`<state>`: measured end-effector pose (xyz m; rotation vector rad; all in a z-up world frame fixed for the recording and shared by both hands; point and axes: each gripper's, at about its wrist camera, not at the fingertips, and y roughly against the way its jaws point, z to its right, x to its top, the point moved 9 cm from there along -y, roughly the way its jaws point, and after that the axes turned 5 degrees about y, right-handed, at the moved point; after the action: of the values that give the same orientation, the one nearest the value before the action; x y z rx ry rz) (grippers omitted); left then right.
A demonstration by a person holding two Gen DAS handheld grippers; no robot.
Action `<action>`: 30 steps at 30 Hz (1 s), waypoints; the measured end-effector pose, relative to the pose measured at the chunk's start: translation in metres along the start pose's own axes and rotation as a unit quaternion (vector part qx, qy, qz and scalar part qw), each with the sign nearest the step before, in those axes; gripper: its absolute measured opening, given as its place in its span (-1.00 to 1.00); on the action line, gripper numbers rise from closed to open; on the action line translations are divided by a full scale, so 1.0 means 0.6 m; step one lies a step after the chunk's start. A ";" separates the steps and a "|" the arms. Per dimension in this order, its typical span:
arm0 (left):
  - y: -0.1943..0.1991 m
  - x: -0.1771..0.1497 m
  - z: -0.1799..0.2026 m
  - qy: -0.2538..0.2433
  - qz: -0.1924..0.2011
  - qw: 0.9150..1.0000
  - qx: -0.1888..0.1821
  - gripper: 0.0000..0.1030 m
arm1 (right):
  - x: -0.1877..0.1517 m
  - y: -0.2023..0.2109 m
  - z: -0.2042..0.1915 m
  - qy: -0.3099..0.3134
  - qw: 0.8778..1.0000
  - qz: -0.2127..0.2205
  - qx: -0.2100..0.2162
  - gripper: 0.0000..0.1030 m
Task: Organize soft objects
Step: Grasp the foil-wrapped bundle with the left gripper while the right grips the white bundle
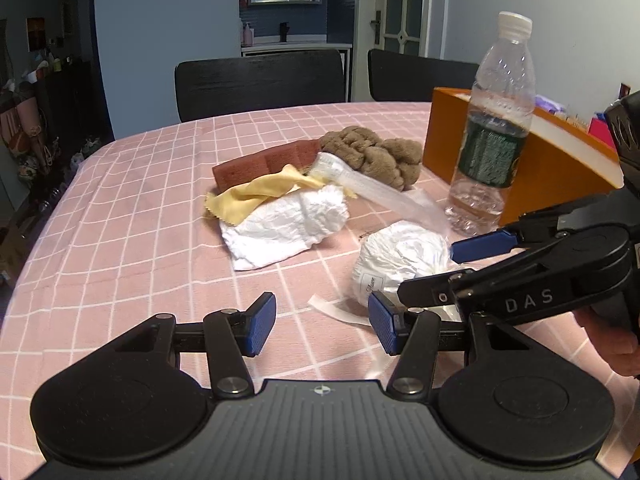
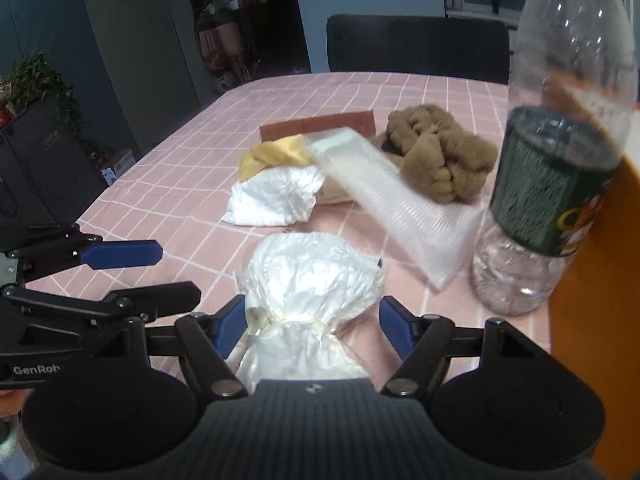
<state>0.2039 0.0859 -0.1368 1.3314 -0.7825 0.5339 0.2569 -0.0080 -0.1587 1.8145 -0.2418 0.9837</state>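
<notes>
Right tool (image 2: 312,326) spread around tied white bag (image 2: 310,280), pads clear of it; left tool (image 1: 322,328) spread, empty. Bag just before the water bottle (image 2: 560,168) on the desk (image 2: 168,168). Better to pinch the knot squarely, avoiding bottle.

Water bottle (image 2: 560,152): cap cut off at 12 o'clock edge in right wrist view, label print unreadable. Orange box (image 1: 516,160): contents blurred, far end hidden behind right gripper (image 1: 420,276) at 3 o'clock. White tied bag (image 2: 308,304): lower end hidden under gripper body, 6 o'clock. Clear pouch (image 2: 384,196): motion-blurred.
</notes>
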 end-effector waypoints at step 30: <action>-0.150 0.079 0.029 -0.158 0.029 0.986 0.040 -0.66 | -0.003 0.015 0.035 -0.007 0.998 0.009 -0.058 0.07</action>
<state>0.2977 0.0485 -0.1581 1.4934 -1.0712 0.4068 0.2616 -0.0302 -0.1568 1.7159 -0.3178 0.9506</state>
